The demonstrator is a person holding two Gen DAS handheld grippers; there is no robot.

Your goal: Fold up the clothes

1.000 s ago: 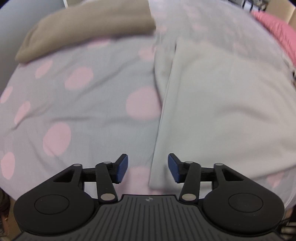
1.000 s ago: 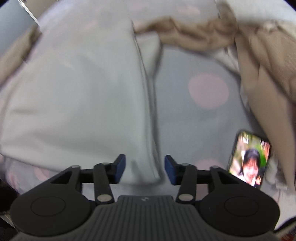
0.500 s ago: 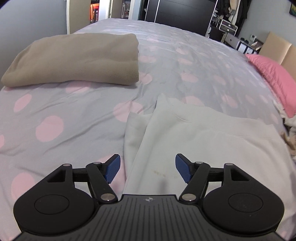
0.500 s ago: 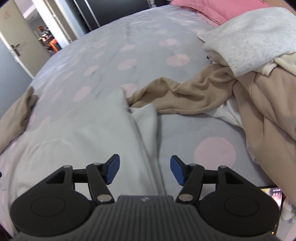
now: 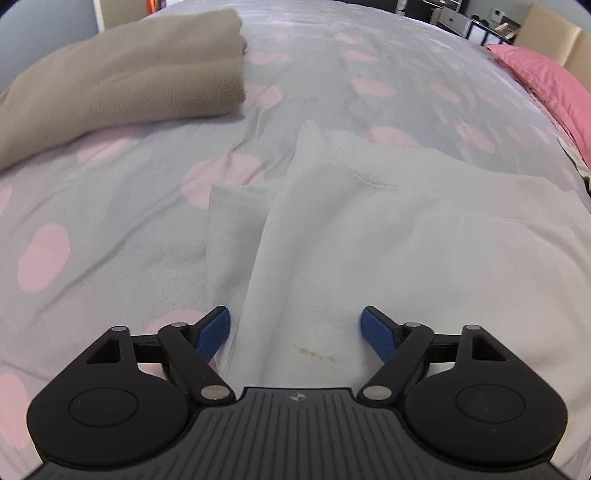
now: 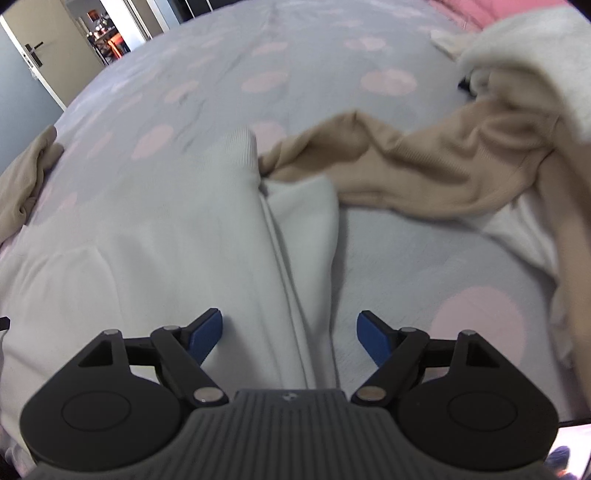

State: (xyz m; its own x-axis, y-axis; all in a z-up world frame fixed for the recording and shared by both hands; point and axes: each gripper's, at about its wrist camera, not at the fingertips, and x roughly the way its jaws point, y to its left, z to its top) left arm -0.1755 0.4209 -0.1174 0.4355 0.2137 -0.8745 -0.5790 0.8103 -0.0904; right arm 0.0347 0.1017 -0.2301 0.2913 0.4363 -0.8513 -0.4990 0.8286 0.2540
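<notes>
A white garment lies flat on the bed, its sides folded in; it also shows in the right wrist view. My left gripper is open and empty, low over the garment's left folded edge near its front end. My right gripper is open and empty, low over the garment's right folded edge, where a folded-in flap shows.
A folded tan garment lies at the back left on the grey bedspread with pink dots. A heap of beige and white clothes lies to the right. A pink pillow is far right. A doorway is beyond.
Both grippers tilted up from looking down on the garment to looking along it, then moved in lower over its front edges. Their jaws opened wider. The phone left the right view.
</notes>
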